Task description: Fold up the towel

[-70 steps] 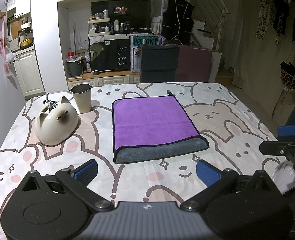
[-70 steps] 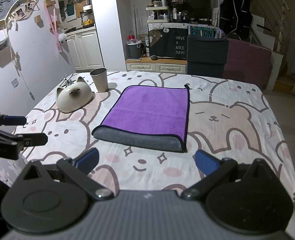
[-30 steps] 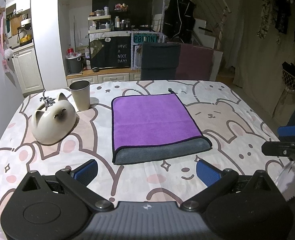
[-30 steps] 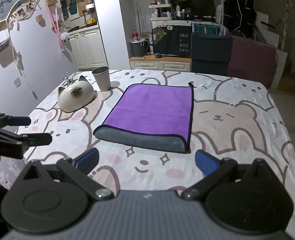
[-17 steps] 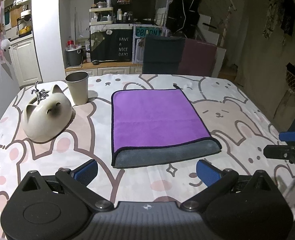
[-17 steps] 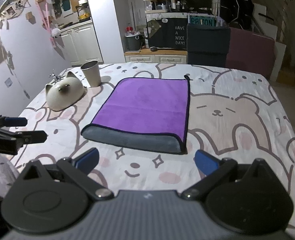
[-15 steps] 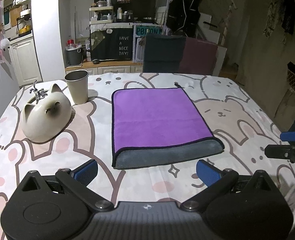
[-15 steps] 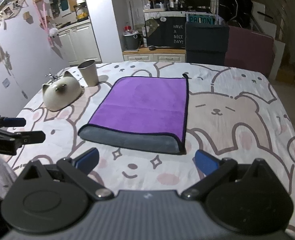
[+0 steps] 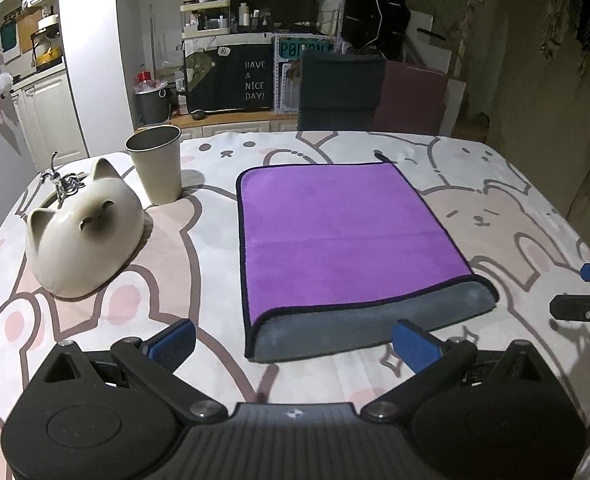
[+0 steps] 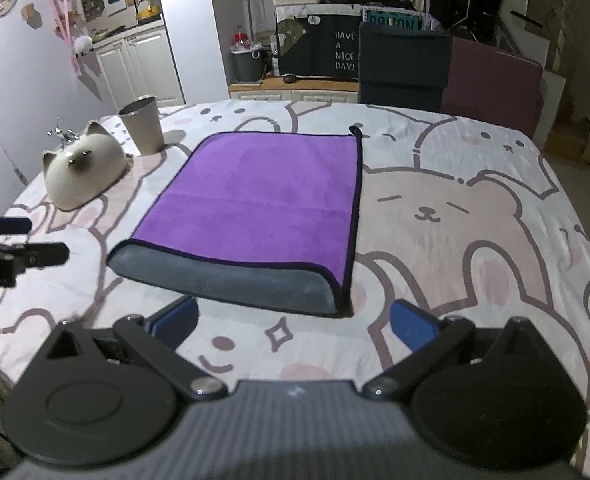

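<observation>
A purple towel (image 9: 343, 236) with a grey underside lies folded once on the bunny-print tablecloth, its grey fold edge (image 9: 371, 320) nearest me. It also shows in the right wrist view (image 10: 263, 200). My left gripper (image 9: 293, 344) is open and empty, just short of the towel's near left edge. My right gripper (image 10: 293, 324) is open and empty, just short of the near right corner. Each gripper shows at the edge of the other's view: the right (image 9: 587, 300), the left (image 10: 15, 244).
A cat-shaped ceramic dish (image 9: 83, 236) and a beige cup (image 9: 157, 168) stand left of the towel. A dark chair (image 9: 341, 92) stands behind the far table edge. The table (image 10: 475, 208) carries only the printed cloth right of the towel.
Both grippers have moved forward toward the towel's near edge, so the towel looms larger. Both stay open. The towel has not moved.
</observation>
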The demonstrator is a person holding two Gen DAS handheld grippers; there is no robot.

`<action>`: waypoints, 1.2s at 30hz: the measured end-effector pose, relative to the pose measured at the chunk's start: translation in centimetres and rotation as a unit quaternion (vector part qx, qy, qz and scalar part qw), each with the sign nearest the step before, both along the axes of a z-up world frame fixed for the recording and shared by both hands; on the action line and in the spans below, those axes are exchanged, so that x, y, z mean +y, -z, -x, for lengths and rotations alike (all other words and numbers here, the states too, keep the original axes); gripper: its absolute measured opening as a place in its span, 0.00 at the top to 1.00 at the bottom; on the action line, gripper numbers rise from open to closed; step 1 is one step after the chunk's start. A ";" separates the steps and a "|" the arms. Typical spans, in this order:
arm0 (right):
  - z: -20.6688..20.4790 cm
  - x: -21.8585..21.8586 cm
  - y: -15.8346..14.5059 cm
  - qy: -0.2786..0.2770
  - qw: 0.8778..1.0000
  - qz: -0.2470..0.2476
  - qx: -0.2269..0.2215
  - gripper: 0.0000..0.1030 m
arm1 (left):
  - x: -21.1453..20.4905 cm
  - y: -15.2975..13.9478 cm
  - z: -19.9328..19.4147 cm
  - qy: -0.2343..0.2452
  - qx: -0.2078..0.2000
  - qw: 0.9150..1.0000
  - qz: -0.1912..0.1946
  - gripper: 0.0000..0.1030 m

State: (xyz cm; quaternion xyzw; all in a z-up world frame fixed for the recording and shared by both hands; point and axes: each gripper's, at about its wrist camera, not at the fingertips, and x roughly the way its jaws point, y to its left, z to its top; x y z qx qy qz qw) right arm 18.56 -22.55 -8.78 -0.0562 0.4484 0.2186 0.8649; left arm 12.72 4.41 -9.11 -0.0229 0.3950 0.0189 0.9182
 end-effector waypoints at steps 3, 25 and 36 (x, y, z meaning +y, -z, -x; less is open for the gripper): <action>-1.0 0.4 1.0 -0.004 1.000 0.012 0.002 0.00 | 0.5 0.6 -1.0 0.002 0.004 1.000 -0.009 0.00; -8.4 0.7 7.6 -0.066 0.996 -0.048 0.037 0.00 | 4.9 7.1 -6.5 0.074 0.032 0.996 0.046 0.00; -9.6 0.3 9.3 -0.119 0.989 -0.080 0.033 0.00 | 6.5 7.5 -8.3 0.104 0.021 0.989 0.105 0.06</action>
